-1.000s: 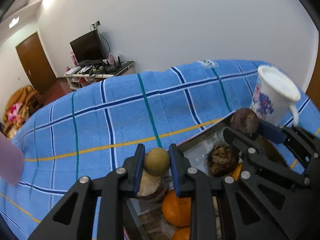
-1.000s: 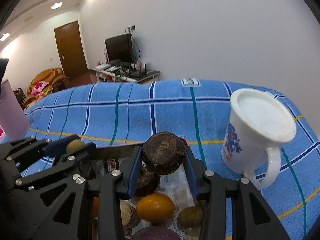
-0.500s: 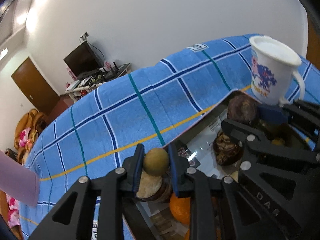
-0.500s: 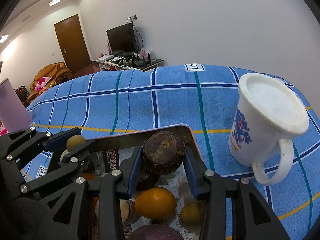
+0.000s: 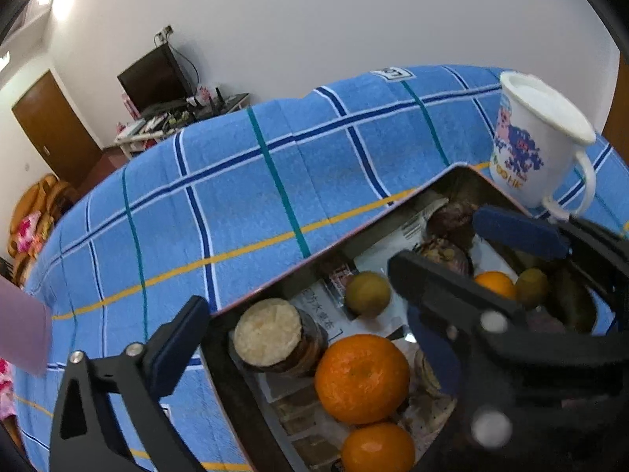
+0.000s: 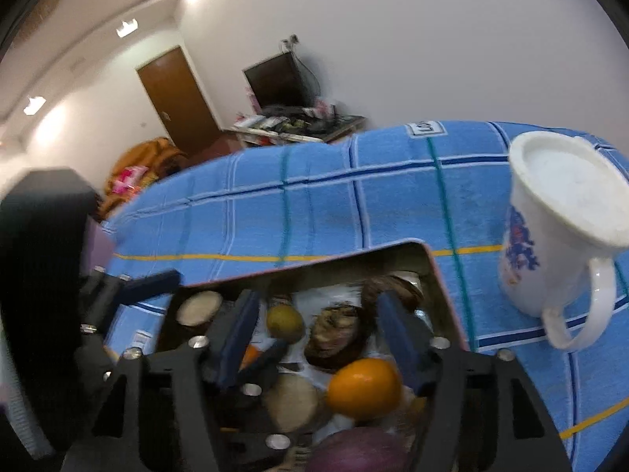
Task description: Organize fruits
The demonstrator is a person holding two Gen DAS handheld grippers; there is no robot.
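Left gripper (image 5: 302,338) spread wide, nothing between fingers, over shallow metal tray (image 5: 275,281). Right gripper (image 6: 318,334) likewise spread wide, empty. Small olive-green round fruit (image 5: 367,294) lies loose on tray paper, near large orange mandarin (image 5: 361,378) and dark brown wrinkled fruit (image 6: 336,330). White printed mug (image 6: 550,224) just beside tray on blue plaid cloth (image 5: 236,204).

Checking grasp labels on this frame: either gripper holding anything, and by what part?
Nothing held. The left gripper and right gripper both have jaws spread open over the tray; the small greenish fruit and dark brown fruit lie loose inside.
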